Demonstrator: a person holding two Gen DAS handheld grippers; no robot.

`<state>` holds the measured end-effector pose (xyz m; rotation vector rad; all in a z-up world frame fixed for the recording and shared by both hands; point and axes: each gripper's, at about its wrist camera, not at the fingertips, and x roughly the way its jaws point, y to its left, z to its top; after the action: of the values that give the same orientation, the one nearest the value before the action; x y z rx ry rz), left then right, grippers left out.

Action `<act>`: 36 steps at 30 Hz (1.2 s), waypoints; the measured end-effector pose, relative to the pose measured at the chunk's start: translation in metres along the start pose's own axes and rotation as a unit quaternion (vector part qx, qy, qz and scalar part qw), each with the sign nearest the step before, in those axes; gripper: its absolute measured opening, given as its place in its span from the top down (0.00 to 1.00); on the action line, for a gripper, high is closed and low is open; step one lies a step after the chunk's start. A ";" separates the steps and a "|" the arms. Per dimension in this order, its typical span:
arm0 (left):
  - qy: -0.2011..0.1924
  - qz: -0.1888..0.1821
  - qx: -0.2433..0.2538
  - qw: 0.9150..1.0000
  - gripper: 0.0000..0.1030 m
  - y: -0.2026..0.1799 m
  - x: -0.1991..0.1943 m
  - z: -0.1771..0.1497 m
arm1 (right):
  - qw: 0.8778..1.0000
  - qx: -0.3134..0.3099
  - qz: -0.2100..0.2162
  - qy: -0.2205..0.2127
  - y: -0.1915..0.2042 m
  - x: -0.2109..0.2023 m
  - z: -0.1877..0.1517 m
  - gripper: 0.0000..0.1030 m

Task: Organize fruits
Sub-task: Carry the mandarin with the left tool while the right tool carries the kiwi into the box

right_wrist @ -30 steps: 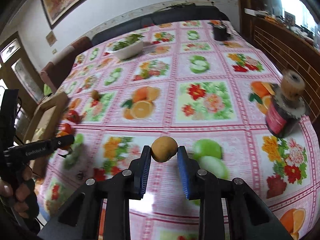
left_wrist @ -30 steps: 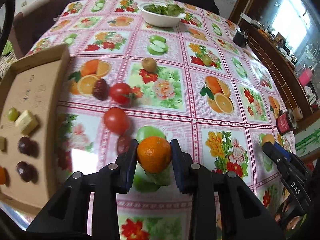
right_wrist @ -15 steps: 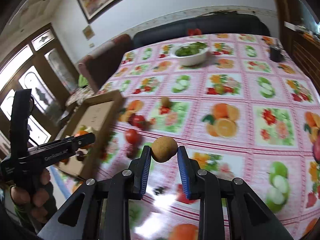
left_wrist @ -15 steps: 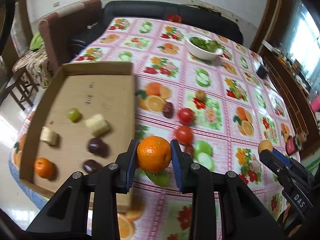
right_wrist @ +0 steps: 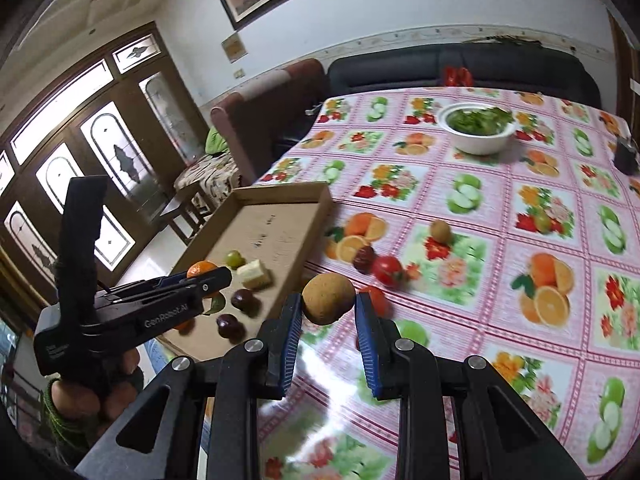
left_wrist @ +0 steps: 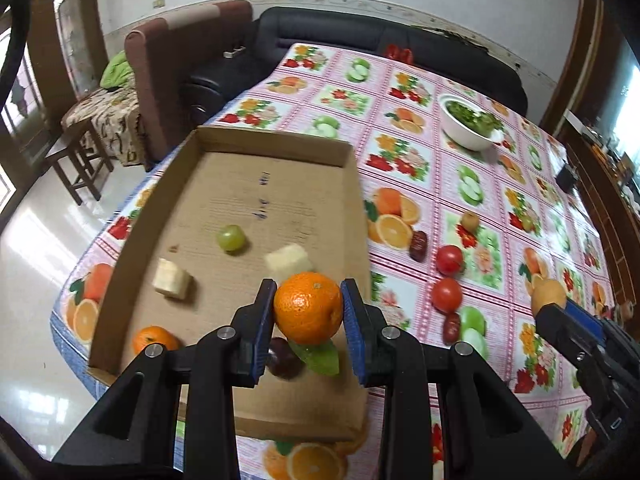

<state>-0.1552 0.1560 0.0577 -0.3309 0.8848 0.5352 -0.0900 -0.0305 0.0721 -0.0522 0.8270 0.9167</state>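
My left gripper (left_wrist: 308,294) is shut on an orange (left_wrist: 308,308) with a green leaf, and hangs above the near end of a cardboard tray (left_wrist: 280,184). The tray holds a small green fruit (left_wrist: 231,237), two pale chunks (left_wrist: 172,279), another orange (left_wrist: 152,340) and a dark plum (left_wrist: 284,358). A round brown fruit (right_wrist: 328,299) sits in my right gripper (right_wrist: 328,310), which is shut on it above the tablecloth just right of the tray (right_wrist: 276,236). Two tomatoes (left_wrist: 449,259), dark dates (left_wrist: 418,240) and a kiwi (left_wrist: 470,220) lie loose on the table.
A white bowl of greens (left_wrist: 468,124) stands at the far side of the fruit-patterned table (left_wrist: 400,92). A small dark cup (left_wrist: 566,178) sits near the right edge. A black sofa (left_wrist: 360,36) and a brown armchair (left_wrist: 176,64) border the far and left sides.
Both grippers have swung left with their fruits. The tray, earlier at the left edge, now lies under my left gripper, and it has come into the right wrist view.
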 end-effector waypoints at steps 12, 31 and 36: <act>-0.006 0.032 -0.014 0.999 0.71 0.027 0.010 0.005 | 1.000 -0.015 0.011 0.000 0.020 0.017 0.017 0.73; 0.003 0.046 -0.033 0.998 0.71 0.055 0.026 0.013 | 0.999 -0.034 0.033 0.026 0.048 0.063 0.027 0.74; 0.007 0.039 -0.043 0.998 0.71 0.063 0.028 0.016 | 0.998 -0.035 0.035 0.032 0.048 0.072 0.029 0.74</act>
<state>-0.1658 0.2240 0.0414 -0.3795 0.8917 0.6463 -0.0837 0.0594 0.0594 -0.1153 0.8609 1.0152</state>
